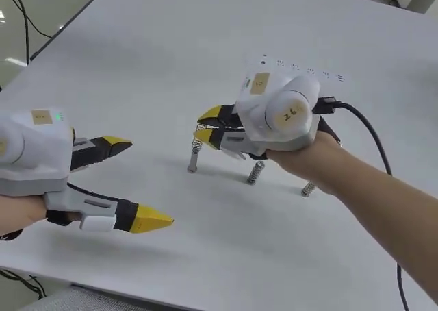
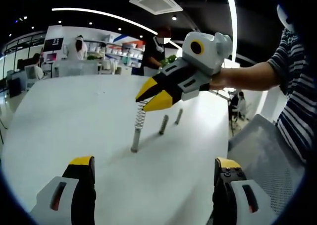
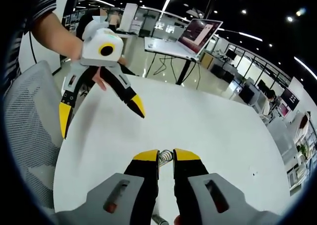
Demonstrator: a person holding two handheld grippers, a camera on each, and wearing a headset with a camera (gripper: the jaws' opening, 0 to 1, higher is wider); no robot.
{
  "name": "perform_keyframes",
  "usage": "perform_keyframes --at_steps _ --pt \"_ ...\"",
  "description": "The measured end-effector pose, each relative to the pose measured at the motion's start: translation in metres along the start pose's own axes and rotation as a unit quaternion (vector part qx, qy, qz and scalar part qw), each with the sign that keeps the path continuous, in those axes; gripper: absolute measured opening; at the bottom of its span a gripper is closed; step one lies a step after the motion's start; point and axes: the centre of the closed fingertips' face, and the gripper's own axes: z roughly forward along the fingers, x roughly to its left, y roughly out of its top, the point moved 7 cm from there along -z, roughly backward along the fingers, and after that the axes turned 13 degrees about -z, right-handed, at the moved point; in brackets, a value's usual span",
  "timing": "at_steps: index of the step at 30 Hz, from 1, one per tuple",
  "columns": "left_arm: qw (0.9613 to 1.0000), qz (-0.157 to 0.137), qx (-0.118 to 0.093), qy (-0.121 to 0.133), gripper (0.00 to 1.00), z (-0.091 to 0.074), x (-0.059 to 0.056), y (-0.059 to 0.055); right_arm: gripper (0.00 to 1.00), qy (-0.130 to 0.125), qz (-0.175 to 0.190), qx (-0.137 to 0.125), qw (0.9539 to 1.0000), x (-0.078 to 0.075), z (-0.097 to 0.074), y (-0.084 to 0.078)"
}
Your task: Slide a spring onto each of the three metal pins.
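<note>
Left gripper (image 1: 147,182) open, near the end pin (image 1: 192,166); right gripper (image 1: 204,126) pinches spring (image 1: 197,146) atop that pin; light, floppy coil, I judge; grip upper turns gently.

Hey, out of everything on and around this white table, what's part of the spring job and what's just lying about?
Job: thin coiled metal spring, held in the right gripper; upright metal pin beneath it; middle pin, spring on; end pin, spring on; left gripper, open.
Lying about: white printed label strip; grey mesh chair.
</note>
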Motion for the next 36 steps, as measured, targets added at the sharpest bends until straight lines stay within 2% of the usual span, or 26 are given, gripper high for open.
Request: perform_keyframes --at_steps 11,26,29,36 --pt "1.0000 -0.004 0.002 0.000 0.96 0.000 0.001 -0.001 0.08 0.011 -0.002 0.009 0.9999 0.005 0.006 -0.007" --pt "1.0000 -0.006 -0.002 0.002 0.95 -0.003 0.001 -0.003 0.08 0.045 -0.008 0.036 0.9983 0.023 0.028 -0.023" --pt "1.0000 -0.006 0.000 0.002 0.95 -0.002 0.002 -0.004 0.08 0.044 -0.006 0.035 0.9984 0.024 0.028 -0.024" --pt "1.0000 -0.007 -0.001 0.000 0.95 -0.001 0.000 -0.004 0.08 0.042 -0.024 0.037 0.9982 0.025 0.029 -0.021"
